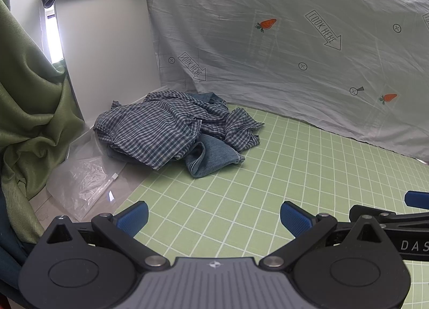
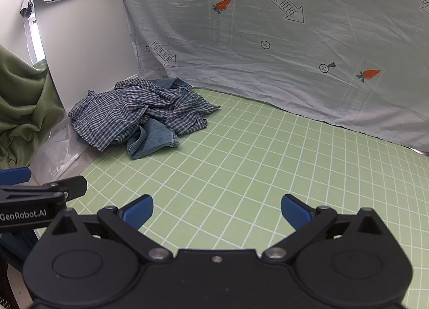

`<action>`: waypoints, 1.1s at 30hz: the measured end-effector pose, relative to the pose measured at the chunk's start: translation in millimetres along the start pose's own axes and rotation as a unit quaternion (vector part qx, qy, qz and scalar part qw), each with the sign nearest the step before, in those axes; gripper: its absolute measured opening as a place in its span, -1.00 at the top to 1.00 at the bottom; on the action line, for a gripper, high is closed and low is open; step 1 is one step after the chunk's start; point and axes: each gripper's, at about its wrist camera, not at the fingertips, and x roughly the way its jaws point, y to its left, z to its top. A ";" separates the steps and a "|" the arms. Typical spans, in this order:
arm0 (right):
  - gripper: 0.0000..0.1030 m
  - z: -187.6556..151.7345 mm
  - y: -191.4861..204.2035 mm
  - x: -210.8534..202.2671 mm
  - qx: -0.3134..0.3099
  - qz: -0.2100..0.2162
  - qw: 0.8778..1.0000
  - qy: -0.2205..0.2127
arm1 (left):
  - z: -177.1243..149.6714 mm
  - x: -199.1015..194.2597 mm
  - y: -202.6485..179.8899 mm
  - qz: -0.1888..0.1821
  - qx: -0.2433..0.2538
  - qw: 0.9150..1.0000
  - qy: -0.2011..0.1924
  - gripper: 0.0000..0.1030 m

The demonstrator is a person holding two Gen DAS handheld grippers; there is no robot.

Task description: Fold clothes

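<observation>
far left on the green grid worktop [image 1: 268,175]: crumpled checked shirt [image 1: 161,126] over denim garment [image 1: 211,156], soft, light, floppy. best pinched at a loose hem. left tongs [image 1: 213,217] and right tongs [image 2: 217,211] released, holding nothing.

Crumpled checked cloth shirt [image 1: 161,126], faded denim [image 1: 214,157], matt gridded mat [image 1: 295,175].

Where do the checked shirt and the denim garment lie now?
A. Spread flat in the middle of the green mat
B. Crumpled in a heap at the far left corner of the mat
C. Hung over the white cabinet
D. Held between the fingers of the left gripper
B: the checked shirt lies bunched over the denim garment at the far left corner of the green grid mat, and both the left gripper and the right gripper are open and empty, well short of the heap.
</observation>
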 end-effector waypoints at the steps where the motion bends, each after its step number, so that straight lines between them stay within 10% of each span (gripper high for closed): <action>1: -0.99 -0.1 0.1 -0.1 0.000 0.000 1.000 0.000 | 0.0 -0.1 0.1 0.000 0.000 1.000 0.000 -1.00; 33: -0.99 16.6 7.8 35.4 -0.012 -0.007 1.000 0.007 | 20.6 46.9 4.7 -0.007 -0.003 1.000 0.022 -1.00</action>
